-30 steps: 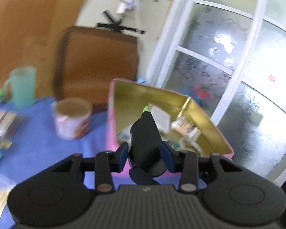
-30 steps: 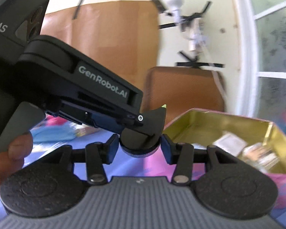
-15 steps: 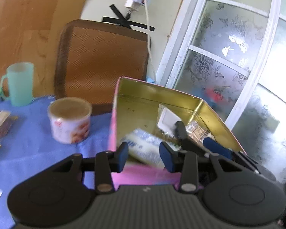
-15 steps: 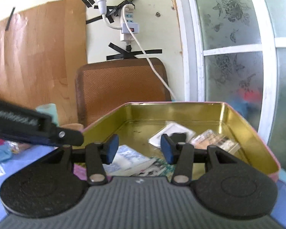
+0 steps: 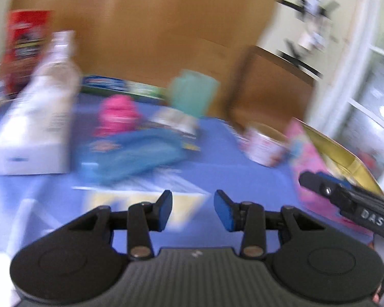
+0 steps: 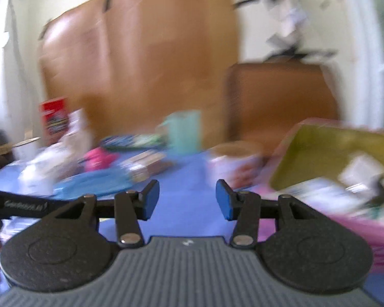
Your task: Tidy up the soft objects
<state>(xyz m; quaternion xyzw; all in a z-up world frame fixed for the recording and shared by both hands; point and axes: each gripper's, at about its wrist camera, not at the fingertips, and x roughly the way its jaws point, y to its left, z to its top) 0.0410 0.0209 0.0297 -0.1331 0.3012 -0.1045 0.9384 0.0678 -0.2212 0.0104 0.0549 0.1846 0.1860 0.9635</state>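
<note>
Gaping wide — both left gripper (image 5: pixel 193 209) and right gripper (image 6: pixel 186 199) seemingly empty.

The left gripper (image 5: pixel 192 209) is level, its jaws parted and its blue pads (image 5: pixel 164 209) bare, with nothing between them. The right gripper (image 6: pixel 184 199) is level too, jaws spread, pads (image 6: pixel 224 202) gripping nothing. In the left wrist view the right gripper's black body juts in at the right edge, seemingly close beside the left, though blur makes that uncertain.
</note>
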